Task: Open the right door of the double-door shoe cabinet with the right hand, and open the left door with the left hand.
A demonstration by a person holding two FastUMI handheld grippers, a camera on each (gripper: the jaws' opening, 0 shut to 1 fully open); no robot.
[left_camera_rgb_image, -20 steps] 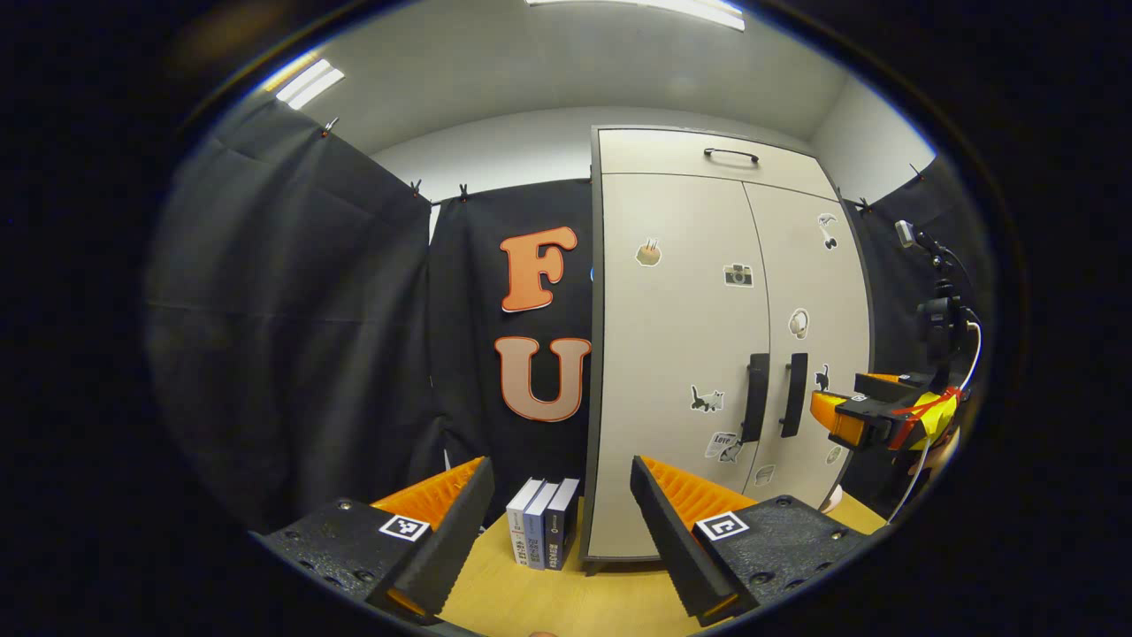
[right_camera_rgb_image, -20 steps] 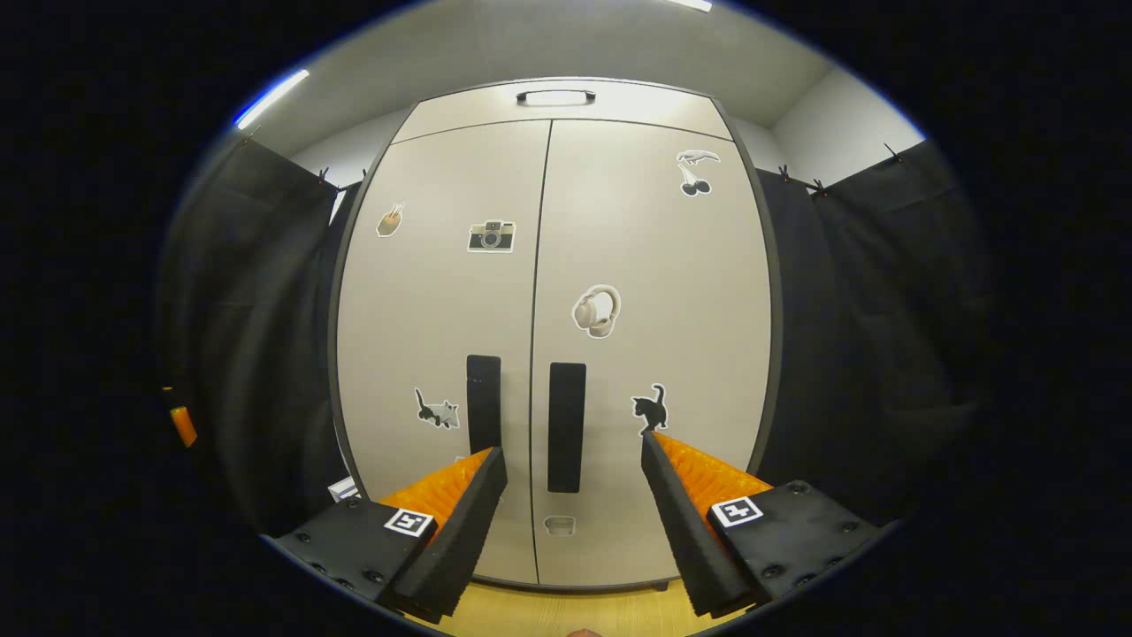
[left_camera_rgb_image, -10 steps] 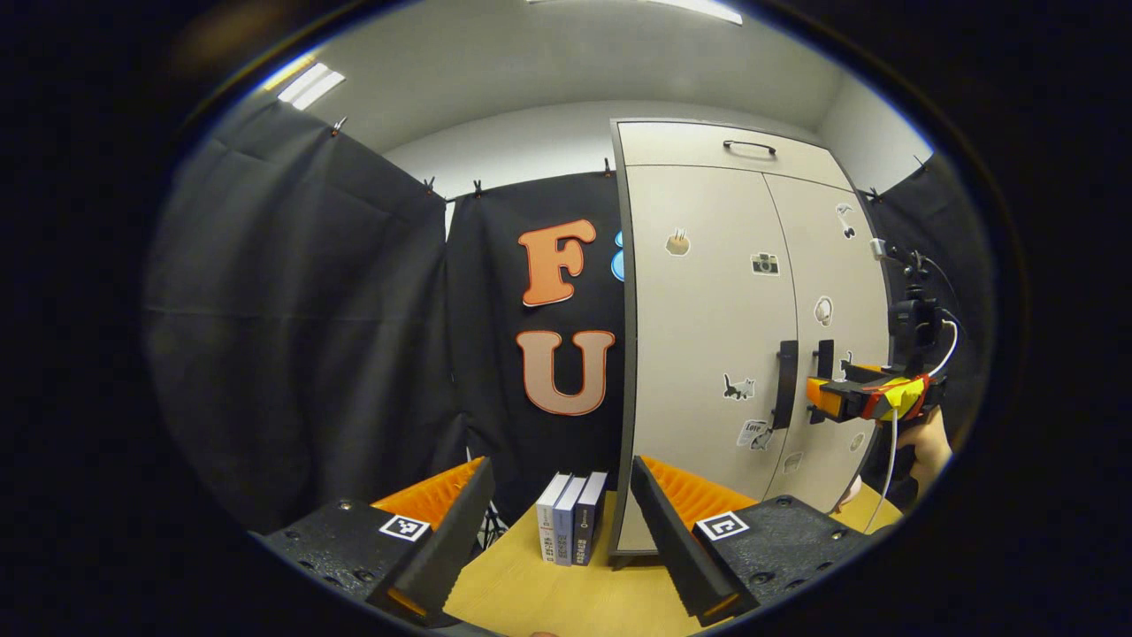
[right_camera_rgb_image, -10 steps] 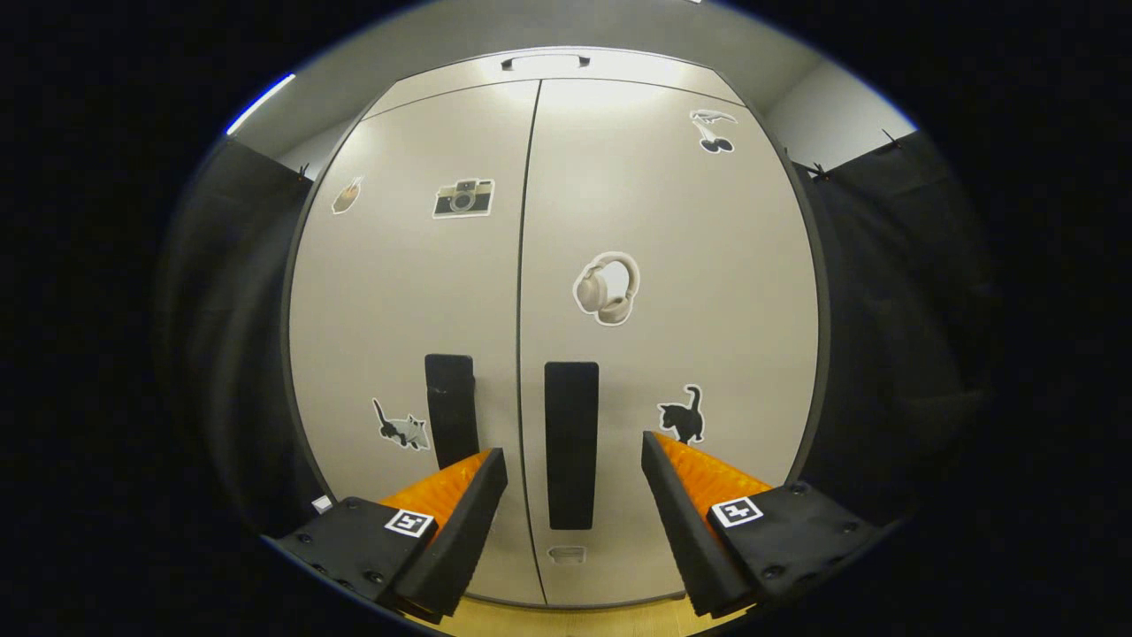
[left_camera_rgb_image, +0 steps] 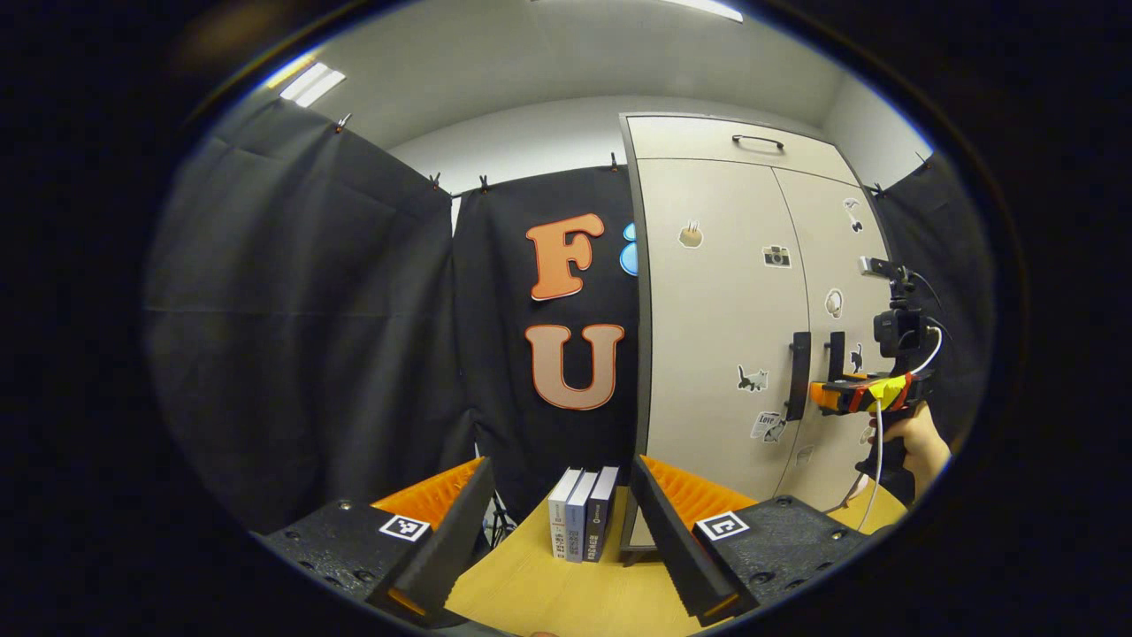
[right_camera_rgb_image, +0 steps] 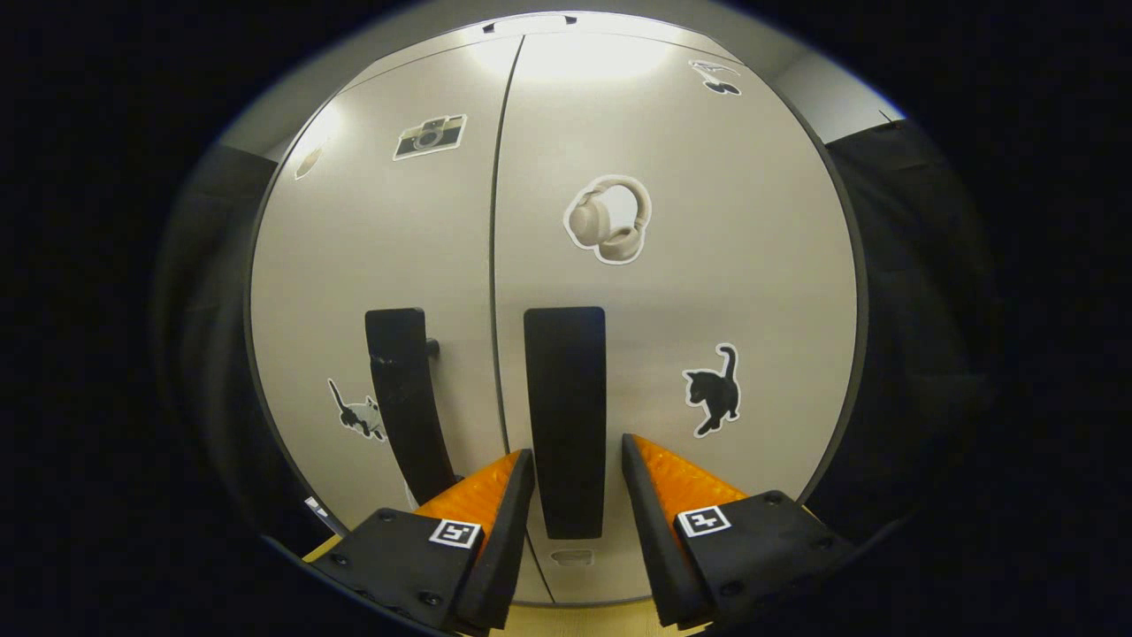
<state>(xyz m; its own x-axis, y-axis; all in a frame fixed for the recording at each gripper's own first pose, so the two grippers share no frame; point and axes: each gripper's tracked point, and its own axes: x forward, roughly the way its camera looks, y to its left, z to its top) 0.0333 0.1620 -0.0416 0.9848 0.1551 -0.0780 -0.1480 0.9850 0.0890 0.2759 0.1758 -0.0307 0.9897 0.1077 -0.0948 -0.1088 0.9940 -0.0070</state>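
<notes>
1. At the far side of the wooden table (left_camera_rgb_image: pixel 548 593) stands the tall pale-grey double-door shoe cabinet (left_camera_rgb_image: pixel 707 292), with flat, smooth, matt panels and a thin dark frame. Both doors are closed, and the seam between them is one straight dark line.
2. In the right gripper view the right door (right_camera_rgb_image: pixel 707 265) is much larger than half a second ago, so the right gripper (right_camera_rgb_image: pixel 577 460) has moved close to it. I judge that the approach is almost finished and the grasp comes next.
3. The long black flat bar handle (right_camera_rgb_image: pixel 566 398) of the right door now stands between the two orange ribbed fingers (right_camera_rgb_image: pixel 659 464). The fingers have narrowed since before, but a small gap remains on each side, so the right gripper is not yet clenched on the handle.
4. The left door (left_camera_rgb_image: pixel 721 336) carries a second black bar handle (right_camera_rgb_image: pixel 402 389), which stands off the panel on a short post.
5. The left gripper (left_camera_rgb_image: pixel 557 473) is near the left side of the cabinet, well apart from the handles, with its fingers spread wide and empty. It has drifted a little to the left.
6. Three upright books with grey and dark spines (left_camera_rgb_image: pixel 584 522) stand just beside the cabinet's left foot.
7. Small glossy stickers, for example headphones (right_camera_rgb_image: pixel 608 218) and a black cat (right_camera_rgb_image: pixel 715 389), lie flat on the doors.
</notes>
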